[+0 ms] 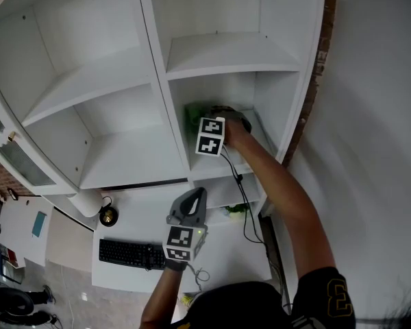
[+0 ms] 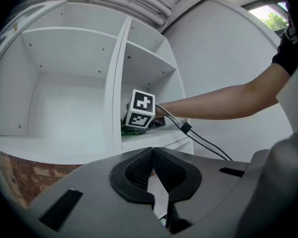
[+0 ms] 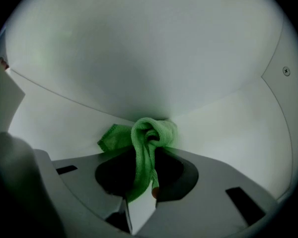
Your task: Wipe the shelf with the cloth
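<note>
Shelf unit [image 1: 161, 67]: white, two columns of open compartments, and the anchor for everything on view here.
Right tool [image 3: 145, 168]: reaching deep into the shelf unit's right column, in the compartment just under the upper board. Its jaws are clamped on the cloth, no daylight between them.
Cloth [image 3: 149, 133]: green and bunched into a knot at the jaw tips, with a flap fanning out to the left. It's pressed into the back of that compartment, right on the seam where board meets wall, as far as the wide lens lets me judge.
Marker cube [image 1: 211, 136]: black-and-white squares, riding on the right tool at the front lip of the same compartment.
Forearm [image 1: 281, 192]: bare, coming in from outside the shelf unit's right edge and ending at the right tool.
Cable [image 1: 244, 204]: dark, dropping from the right tool down past the front of the shelf unit's right column.
Left tool [image 2: 151, 155]: out in front of the shelf unit and lower than the occupied compartment, pointing up towards it. Its jaws are closed tip to tip and there's nothing between them.
Worktop [image 1: 144, 208]: white, directly beneath the shelf unit.
Keyboard [image 1: 131, 253]: black, lying on the worktop below the shelf unit's left column, clear of both tools.
Green thing [image 1: 236, 210]: sitting in the shelf unit's right column, one compartment below the cloth. It's too small here to name.
</note>
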